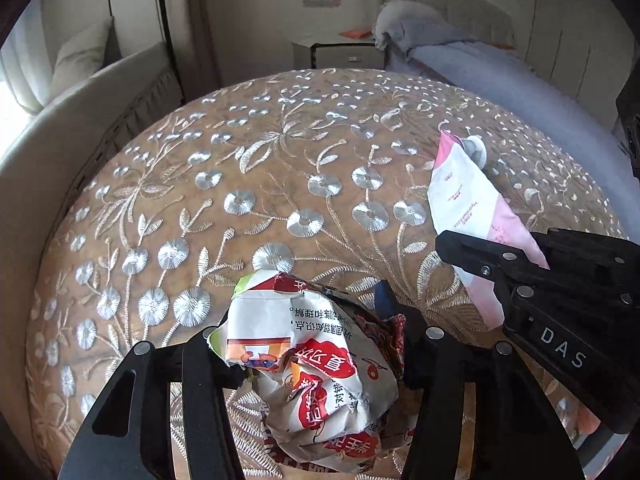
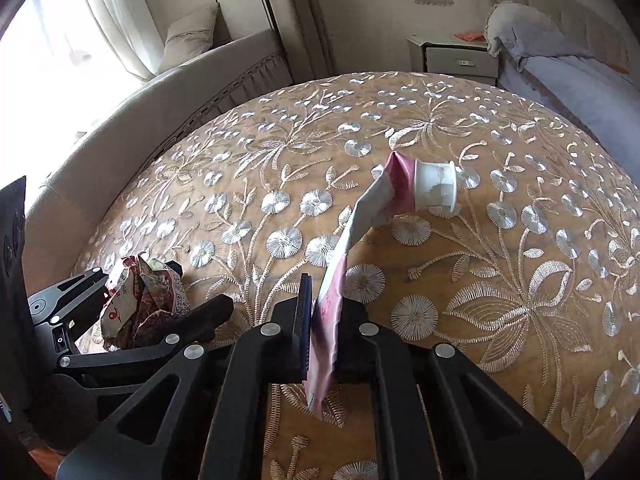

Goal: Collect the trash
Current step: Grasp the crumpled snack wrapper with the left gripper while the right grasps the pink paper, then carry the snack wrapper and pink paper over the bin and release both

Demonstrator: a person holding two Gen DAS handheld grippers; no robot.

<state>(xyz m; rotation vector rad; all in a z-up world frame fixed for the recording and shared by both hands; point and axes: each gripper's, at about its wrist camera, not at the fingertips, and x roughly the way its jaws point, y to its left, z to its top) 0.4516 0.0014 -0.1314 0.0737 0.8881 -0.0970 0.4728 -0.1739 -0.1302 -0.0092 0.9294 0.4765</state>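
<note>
L gripper (image 1: 316,360) clamped on the crumpled red-and-white printed paper wrapper (image 1: 312,364); the wad sits btwn the fingers, bulging fwd past the tips and below them, so the jaws stop wide on its bulk. R gripper (image 2: 324,344) pinched nearly flat on the tail end of a squeezed pink-and-white plastic tube w/ a white cap (image 2: 352,232); thin crimped end suits a narrow pinch, cap end angles up and away ahead of the tips. Cannot tell whether the cap touches the cloth or hangs just above it. Both pieces over the round table under a tan cloth embroidered w/ silver flowers (image 1: 280,168). One item per tool, prob. so both go to a bin in a single trip; no bin in either view. L wrist view: wrapper print and folds close up, R gripper's black body crossing the tube's lower part at right, hiding the pinch itself. R wrist view: tube edge-on in the pinch, cap shape clear, and L gripper off to the left w/ the wrapper seen from its side. Bkgd: grey-sheeted bed (image 2: 560,68), pale nightstand (image 2: 456,56) beyond the table.
</note>
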